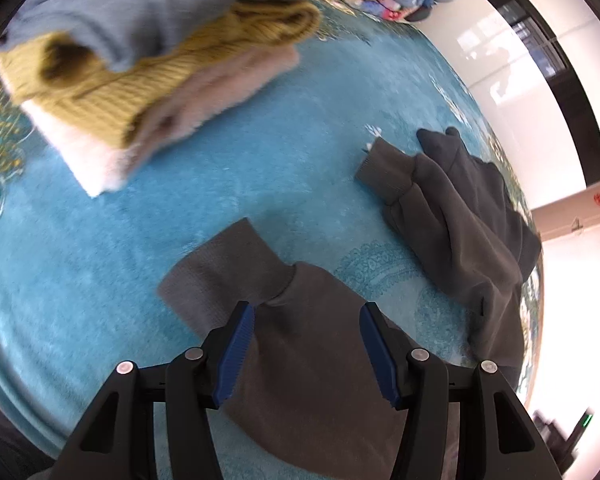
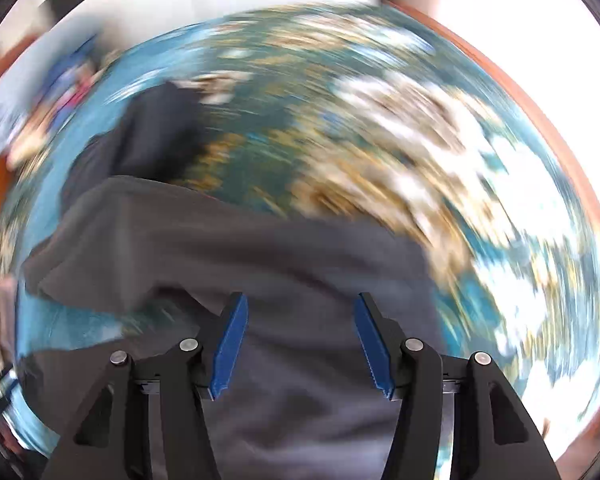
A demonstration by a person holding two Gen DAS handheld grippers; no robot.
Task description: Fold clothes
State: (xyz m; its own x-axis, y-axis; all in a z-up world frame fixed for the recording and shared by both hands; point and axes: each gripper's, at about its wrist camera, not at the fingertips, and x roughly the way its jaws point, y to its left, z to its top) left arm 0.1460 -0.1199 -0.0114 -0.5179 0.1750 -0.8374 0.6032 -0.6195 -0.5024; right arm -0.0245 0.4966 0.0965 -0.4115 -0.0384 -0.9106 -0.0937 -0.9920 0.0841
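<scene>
A: Where are we in the folding?

B: Early, I'd say. The dark grey sweatshirt (image 1: 472,216) is lying spread and rumpled on the blue rug (image 1: 100,280), not yet squared up. A stack of folded clothes (image 1: 148,64) is sitting further off on the rug, well apart from it, so this looks like the next garment in line.

A: What is the left gripper (image 1: 307,354) doing?

B: It is hovering over one sleeve (image 1: 300,340), its jaws standing wide with the cloth lying between and below them, nothing pinched. The ribbed cuff (image 1: 216,268) is pointing away from it, toward the stack. The other sleeve's cuff (image 1: 384,170) is lying off to the right, near the bunched body of the sweatshirt.

A: And the right gripper (image 2: 300,344)?

B: Its view is badly smeared. Its jaws are also standing wide, above a broad stretch of the grey sweatshirt (image 2: 260,248), holding nothing as far as I can tell. Which part of the garment that is, I cannot say.

A: So what does the next move call for?

B: In my judgement, dropping the left jaws onto the sleeve near the cuff, closing on a single layer, and carrying it inward across the body. The bunched body probably needs flattening first, or the fold will be coming out lopsided.
</scene>
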